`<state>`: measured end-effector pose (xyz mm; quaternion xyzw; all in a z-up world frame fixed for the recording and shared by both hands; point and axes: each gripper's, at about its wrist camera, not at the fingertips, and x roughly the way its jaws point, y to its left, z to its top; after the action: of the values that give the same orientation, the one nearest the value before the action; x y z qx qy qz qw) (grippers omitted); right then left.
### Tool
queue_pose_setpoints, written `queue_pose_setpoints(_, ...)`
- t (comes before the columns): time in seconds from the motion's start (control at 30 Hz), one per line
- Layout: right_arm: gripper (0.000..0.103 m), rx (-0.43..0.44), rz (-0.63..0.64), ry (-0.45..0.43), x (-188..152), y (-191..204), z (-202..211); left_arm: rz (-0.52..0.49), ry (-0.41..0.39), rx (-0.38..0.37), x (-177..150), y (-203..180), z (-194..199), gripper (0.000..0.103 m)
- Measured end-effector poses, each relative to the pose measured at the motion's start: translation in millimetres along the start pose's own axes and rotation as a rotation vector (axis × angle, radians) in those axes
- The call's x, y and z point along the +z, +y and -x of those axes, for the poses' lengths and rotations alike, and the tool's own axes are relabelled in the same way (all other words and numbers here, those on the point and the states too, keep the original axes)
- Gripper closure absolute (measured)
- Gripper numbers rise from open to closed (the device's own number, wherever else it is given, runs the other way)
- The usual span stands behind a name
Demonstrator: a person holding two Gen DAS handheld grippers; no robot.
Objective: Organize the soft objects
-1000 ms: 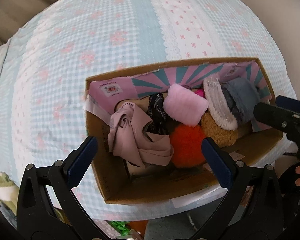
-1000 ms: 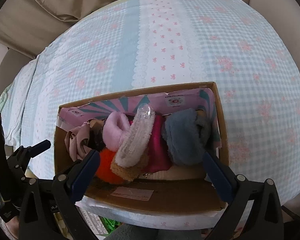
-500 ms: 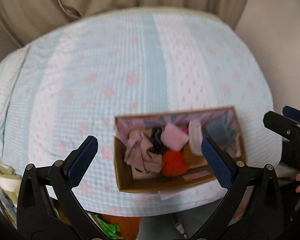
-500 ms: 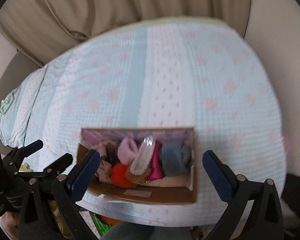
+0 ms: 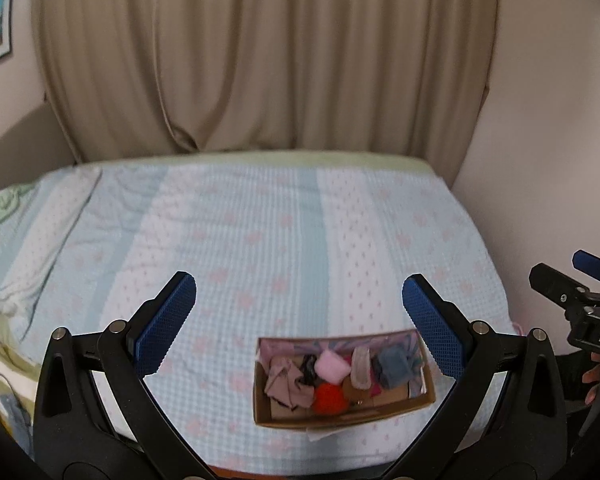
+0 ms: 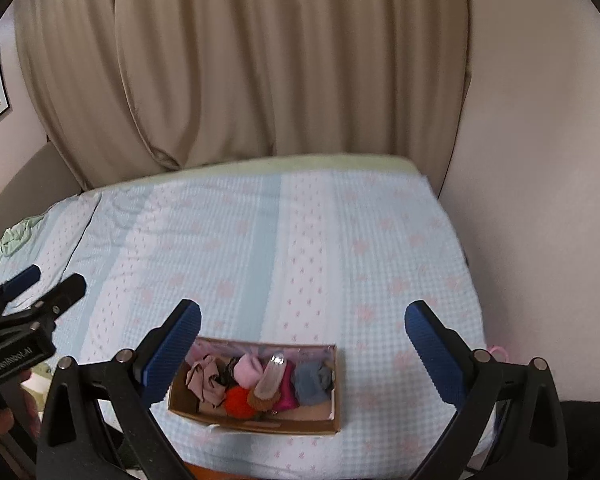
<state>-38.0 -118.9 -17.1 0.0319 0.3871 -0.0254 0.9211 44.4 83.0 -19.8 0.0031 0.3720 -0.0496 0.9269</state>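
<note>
A cardboard box (image 5: pixel 284 419) sits near the front edge of the bed; it also shows in the right wrist view (image 6: pixel 260 426). It holds several soft things: a beige cloth (image 5: pixel 286 382), a pink fluffy piece (image 5: pixel 331 367), an orange ball (image 5: pixel 329 397) and a grey-blue fluffy piece (image 5: pixel 394 366). My left gripper (image 5: pixel 298 326) is open and empty, well above and back from the box. My right gripper (image 6: pixel 302 350) is open and empty too, held high over the box.
The bed (image 5: pixel 260 240) has a light blue and white checked cover with pink marks. Beige curtains (image 5: pixel 260 60) hang behind it, and a wall (image 5: pixel 540 120) stands at the right. A green cloth (image 6: pixel 12 238) lies at the bed's left edge.
Both grippers have pulled up and back from the box, so it looks much smaller and the curtains have come into view. Both stay open and empty.
</note>
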Motion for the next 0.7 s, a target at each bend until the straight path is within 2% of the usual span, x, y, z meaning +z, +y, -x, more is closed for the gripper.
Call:
queue_pose_setpoints(0.3, 0.001, -0.044, -0.005, -0.094, -4, -3, 27, -0.027, -0.147, 0.032, 2, -16, 50, 0.0)
queue_pose_setpoints(0.7, 0.001, -0.055, -0.013, -0.123, 0, -8, 32, -0.044, -0.174, 0.036, -6, -27, 60, 0.0)
